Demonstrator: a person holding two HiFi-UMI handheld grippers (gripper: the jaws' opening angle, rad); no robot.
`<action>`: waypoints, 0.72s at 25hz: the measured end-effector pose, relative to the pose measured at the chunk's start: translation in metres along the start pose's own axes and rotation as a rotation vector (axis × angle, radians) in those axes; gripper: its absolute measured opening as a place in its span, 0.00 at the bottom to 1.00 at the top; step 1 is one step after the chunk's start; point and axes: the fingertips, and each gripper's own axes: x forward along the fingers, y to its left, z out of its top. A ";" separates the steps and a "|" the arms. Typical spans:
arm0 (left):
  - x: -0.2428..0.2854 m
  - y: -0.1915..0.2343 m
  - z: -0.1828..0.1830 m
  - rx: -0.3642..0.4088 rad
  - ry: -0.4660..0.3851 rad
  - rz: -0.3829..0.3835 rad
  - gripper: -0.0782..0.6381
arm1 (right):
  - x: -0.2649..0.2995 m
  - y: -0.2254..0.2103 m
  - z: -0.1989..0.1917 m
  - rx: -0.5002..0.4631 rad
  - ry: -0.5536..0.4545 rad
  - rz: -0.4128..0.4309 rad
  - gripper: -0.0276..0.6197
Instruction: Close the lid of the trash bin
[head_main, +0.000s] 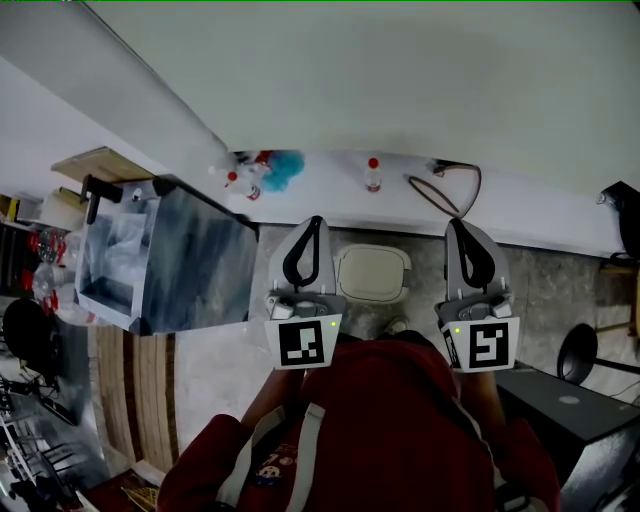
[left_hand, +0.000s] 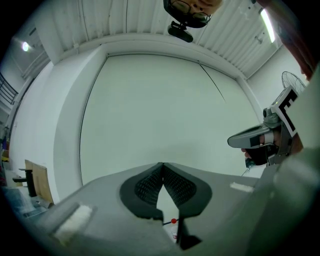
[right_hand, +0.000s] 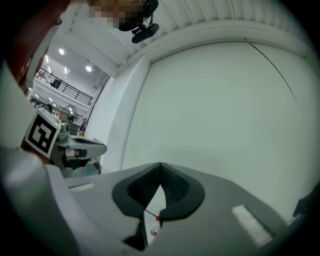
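Grippers, left (head_main: 315, 224), right (head_main: 457, 227), level (closed)

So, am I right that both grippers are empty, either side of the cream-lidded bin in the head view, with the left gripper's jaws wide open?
Not quite: the left gripper has its jaws closed together, not wide open, as the left gripper view shows. The rest holds: it and the right gripper are empty, either side of the bin.

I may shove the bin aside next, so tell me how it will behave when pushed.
The bin looks like cream plastic, so it is probably light and easy to slide on the hard floor. Its lid appears down, so it likely won't flap. Its height is hidden from above, so tipping can't be ruled out.
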 end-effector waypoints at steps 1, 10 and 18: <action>0.001 -0.001 0.000 0.002 0.001 -0.003 0.12 | 0.000 -0.002 -0.001 0.000 0.003 -0.006 0.04; 0.007 -0.007 -0.002 0.000 0.003 -0.029 0.12 | -0.003 -0.009 -0.006 -0.004 0.022 -0.035 0.04; 0.008 -0.007 -0.002 -0.002 -0.002 -0.029 0.12 | -0.004 -0.013 -0.011 0.001 0.028 -0.038 0.04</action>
